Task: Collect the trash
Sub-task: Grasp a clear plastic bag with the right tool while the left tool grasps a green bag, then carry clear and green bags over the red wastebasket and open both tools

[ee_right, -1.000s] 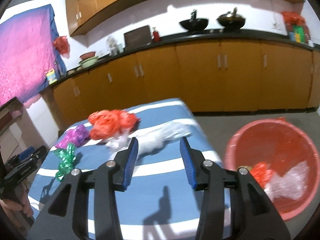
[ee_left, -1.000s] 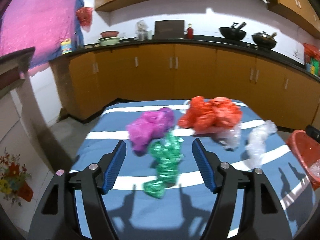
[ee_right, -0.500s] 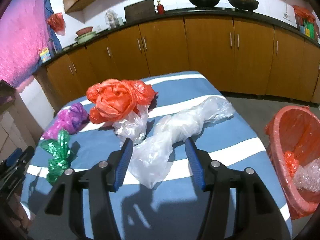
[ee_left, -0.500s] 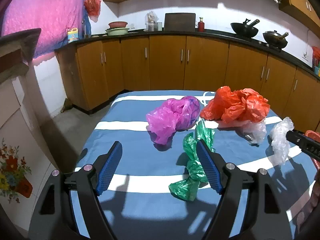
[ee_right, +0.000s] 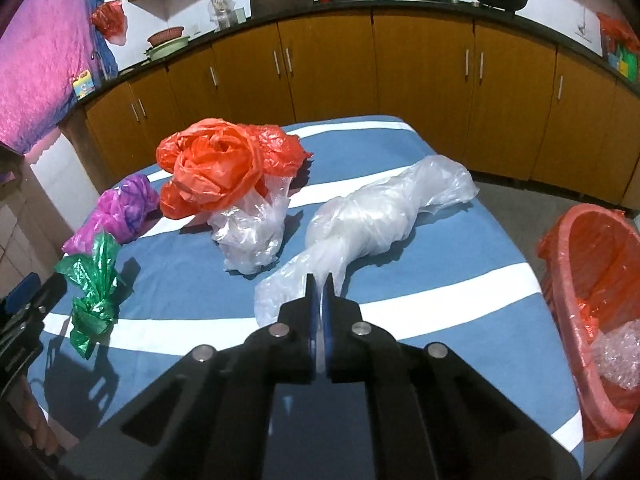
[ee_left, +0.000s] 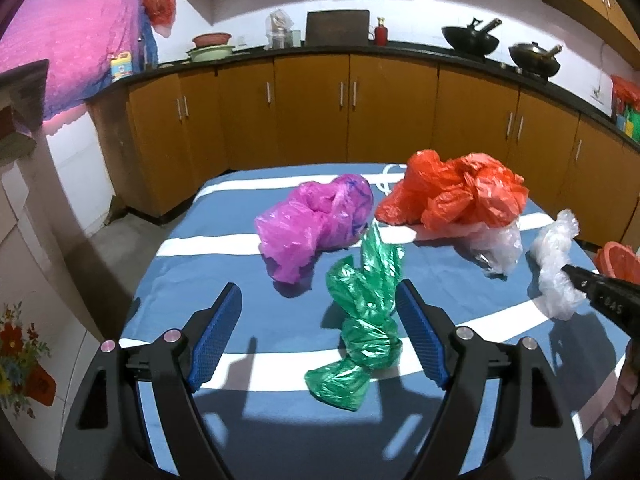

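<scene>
Crumpled plastic bags lie on a table under a blue, white-striped cloth. My right gripper is shut on the near end of a long clear bag, which still rests on the cloth; the left wrist view shows that grip at its right edge. My left gripper hangs low over the near side of the table, its jaws opening. A twisted green bag stands between its fingers, close to the right finger, and the pads do not press on it.
A pink bag, an orange bag and a small clear bag lie farther back on the table. A red basket with a liner and some trash stands off the table's right edge. Wooden cabinets run behind.
My right gripper moved down onto the long clear bag and shut on its near end. My left gripper came closer to the green bag and its jaws widened.
</scene>
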`<state>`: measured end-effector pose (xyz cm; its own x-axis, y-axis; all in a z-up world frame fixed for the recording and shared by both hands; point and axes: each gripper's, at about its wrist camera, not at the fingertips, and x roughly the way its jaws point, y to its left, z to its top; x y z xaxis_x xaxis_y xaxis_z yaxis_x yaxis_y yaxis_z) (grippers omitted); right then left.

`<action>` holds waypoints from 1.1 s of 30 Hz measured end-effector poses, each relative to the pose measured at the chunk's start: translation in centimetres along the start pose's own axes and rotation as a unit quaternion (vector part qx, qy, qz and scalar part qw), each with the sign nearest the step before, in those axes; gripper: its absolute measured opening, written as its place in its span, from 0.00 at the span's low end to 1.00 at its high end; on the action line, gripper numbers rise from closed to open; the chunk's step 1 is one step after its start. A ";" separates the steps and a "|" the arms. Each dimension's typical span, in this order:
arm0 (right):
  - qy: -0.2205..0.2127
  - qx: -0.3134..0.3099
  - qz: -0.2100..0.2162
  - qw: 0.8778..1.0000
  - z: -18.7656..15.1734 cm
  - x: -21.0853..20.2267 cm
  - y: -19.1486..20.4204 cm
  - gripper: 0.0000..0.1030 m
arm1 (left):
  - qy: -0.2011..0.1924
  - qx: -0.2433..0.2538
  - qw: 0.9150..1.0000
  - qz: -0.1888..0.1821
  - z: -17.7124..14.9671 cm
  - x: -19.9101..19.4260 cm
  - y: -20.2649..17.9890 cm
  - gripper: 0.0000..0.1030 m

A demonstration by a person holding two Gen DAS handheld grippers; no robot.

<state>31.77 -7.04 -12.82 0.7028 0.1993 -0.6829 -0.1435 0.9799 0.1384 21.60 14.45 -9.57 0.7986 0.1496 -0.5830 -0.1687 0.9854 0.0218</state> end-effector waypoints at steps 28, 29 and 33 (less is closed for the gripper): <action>-0.068 0.002 0.022 0.997 -0.6 -7.6 -2.6 0.03 | 0.022 -0.001 0.998 -0.052 1.6 -1.4 -1.8 0.19; -0.072 0.001 0.024 0.997 -0.5 -8.1 -2.7 0.03 | 0.014 -0.001 0.998 -0.057 2.0 -2.0 -2.1 0.19; -0.087 0.000 0.027 0.996 -0.7 -10.1 -3.2 0.03 | -0.009 0.003 0.997 -0.071 3.2 -3.7 -3.3 0.19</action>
<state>24.66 -12.14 -6.89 0.8042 0.2494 -0.5395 -0.1850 0.9677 0.1716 21.06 10.94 -4.91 0.8241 0.0099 -0.5664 -0.0503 0.9972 -0.0558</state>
